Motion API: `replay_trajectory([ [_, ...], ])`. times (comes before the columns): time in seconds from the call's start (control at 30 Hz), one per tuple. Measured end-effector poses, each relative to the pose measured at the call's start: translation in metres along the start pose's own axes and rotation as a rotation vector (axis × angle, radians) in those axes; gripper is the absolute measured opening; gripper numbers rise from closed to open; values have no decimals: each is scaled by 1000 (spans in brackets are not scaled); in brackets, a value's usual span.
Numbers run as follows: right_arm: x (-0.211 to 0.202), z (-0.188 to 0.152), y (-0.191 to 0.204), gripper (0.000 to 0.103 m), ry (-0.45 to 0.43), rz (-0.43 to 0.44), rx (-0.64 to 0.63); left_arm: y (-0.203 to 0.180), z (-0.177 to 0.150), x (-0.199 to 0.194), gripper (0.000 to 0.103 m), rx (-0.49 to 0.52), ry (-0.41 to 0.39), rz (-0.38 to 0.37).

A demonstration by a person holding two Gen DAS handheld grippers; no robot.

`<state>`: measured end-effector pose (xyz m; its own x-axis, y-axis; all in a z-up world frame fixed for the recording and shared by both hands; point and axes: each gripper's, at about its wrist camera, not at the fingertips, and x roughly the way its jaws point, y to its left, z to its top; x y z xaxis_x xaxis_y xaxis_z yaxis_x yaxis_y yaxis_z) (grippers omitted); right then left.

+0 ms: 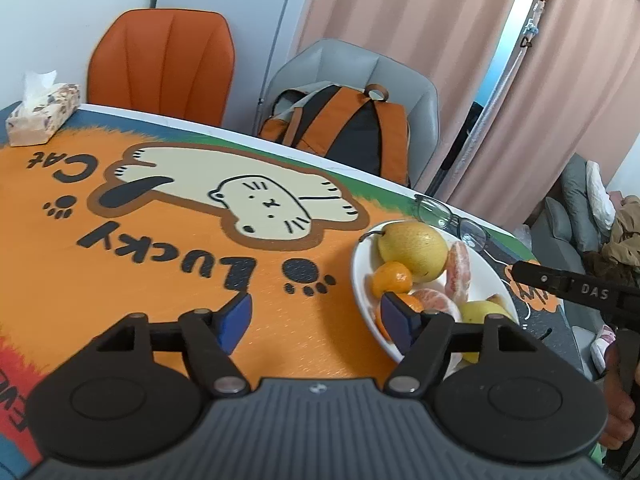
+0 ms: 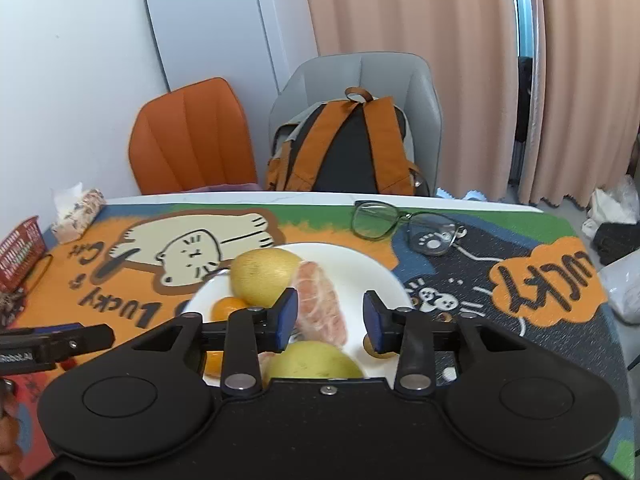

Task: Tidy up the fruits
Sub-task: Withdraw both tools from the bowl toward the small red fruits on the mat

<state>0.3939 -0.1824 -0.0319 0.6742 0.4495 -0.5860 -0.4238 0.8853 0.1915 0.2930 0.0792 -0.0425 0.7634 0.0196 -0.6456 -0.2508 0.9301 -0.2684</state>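
Note:
A white plate [image 1: 482, 276] [image 2: 386, 276] on the cat-print mat holds a yellow pear [image 1: 414, 250] [image 2: 264, 276], tangerines [image 1: 392, 278] [image 2: 228, 306], peeled pink citrus segments [image 1: 458, 266] [image 2: 322, 312] and a yellow-green fruit [image 1: 480, 314] [image 2: 316, 360]. My left gripper [image 1: 316, 320] is open over the mat at the plate's left rim, with nothing between its fingers. My right gripper [image 2: 331, 318] is open above the plate. A peeled segment lies below the gap, close to the left pad, and the right pad stands apart from it.
Eyeglasses [image 2: 404, 224] [image 1: 452, 216] lie just behind the plate. A tissue pack [image 1: 44, 116] and a red basket [image 2: 20, 252] stand at the table's left. A backpack [image 2: 344, 148] rests on a grey chair beyond the far edge, beside an orange chair [image 1: 160, 60].

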Motion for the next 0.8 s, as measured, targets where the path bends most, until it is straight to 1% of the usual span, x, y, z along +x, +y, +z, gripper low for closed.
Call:
replay_trajectory([
  [0.03,-2,-1,2,47,-2,2,-1,2,-1,-2,73,-1,2,2],
  [0.1,-6,-2,8,51,-8,10,-3,5,-2,-7,76,-2,1,7],
  [0.2,-12,-6,17,53,-9,30,-7,9,-5,-14,79,2,-3,15],
  [0.27,-15,-10,23,56,-8,43,-11,12,-6,-18,82,3,-5,23],
  [0.4,-20,-18,35,64,-7,64,-20,21,-10,-29,84,-5,-9,31],
  [0.5,-22,-23,39,66,-2,63,-9,27,-13,-34,87,-6,-5,28],
  [0.57,-24,-27,40,71,0,65,-1,29,-14,-38,89,-1,-2,29],
  [0.63,-27,-31,43,79,-1,69,12,32,-16,-42,89,4,-2,31],
  [0.67,-29,-32,44,81,-2,72,17,34,-16,-43,90,5,-1,34],
  [0.73,-33,-36,48,94,-8,82,23,39,-18,-46,90,3,-2,37],
  [0.8,-38,-40,52,99,-17,85,23,45,-19,-48,91,-9,-1,48],
])
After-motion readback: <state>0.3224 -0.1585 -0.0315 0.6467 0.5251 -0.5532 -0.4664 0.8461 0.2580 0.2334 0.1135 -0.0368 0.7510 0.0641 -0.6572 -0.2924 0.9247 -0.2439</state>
